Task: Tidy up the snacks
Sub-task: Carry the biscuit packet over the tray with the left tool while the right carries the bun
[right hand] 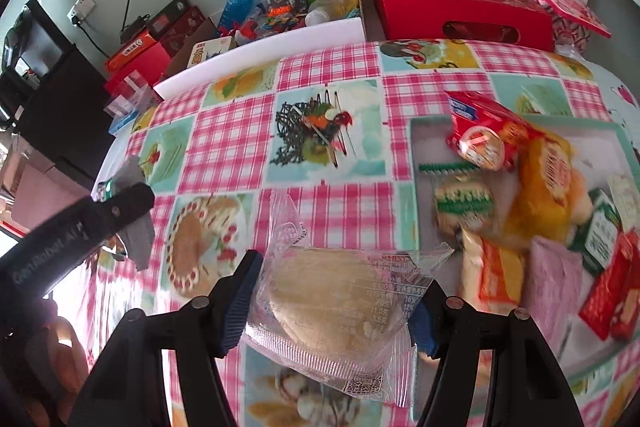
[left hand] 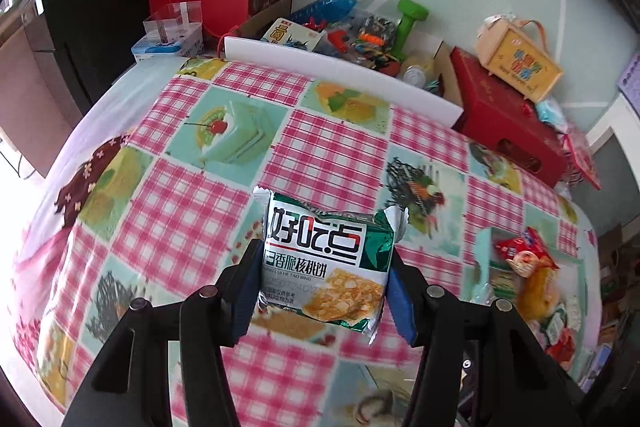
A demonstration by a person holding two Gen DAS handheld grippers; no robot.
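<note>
1. Holding a green-and-white biscuit packet, the left gripper has its fingers pressed on the packet's two side edges, and the packet hangs clear above the desk.
2. The right gripper carries a clear-wrapped round cake, fingers closed on its sides at a middling width, also lifted off the checked cloth.
3. A shallow tray lies to the right on the desk, already piled with other snacks: a red packet, an orange one, a green-striped one and more.
4. The step in hand looks like carrying both packets to that tray. Doing it well probably means keeping both grips steady, since the wrappers are slippery and soft, and not squeezing harder, which could crush the cake.
5. Each packet is best lowered into a bare spot of the tray, one at a time, so the two grippers do not collide.
6. Behind the desk sit a red gift box and a carton of toys, well apart from the work.
</note>
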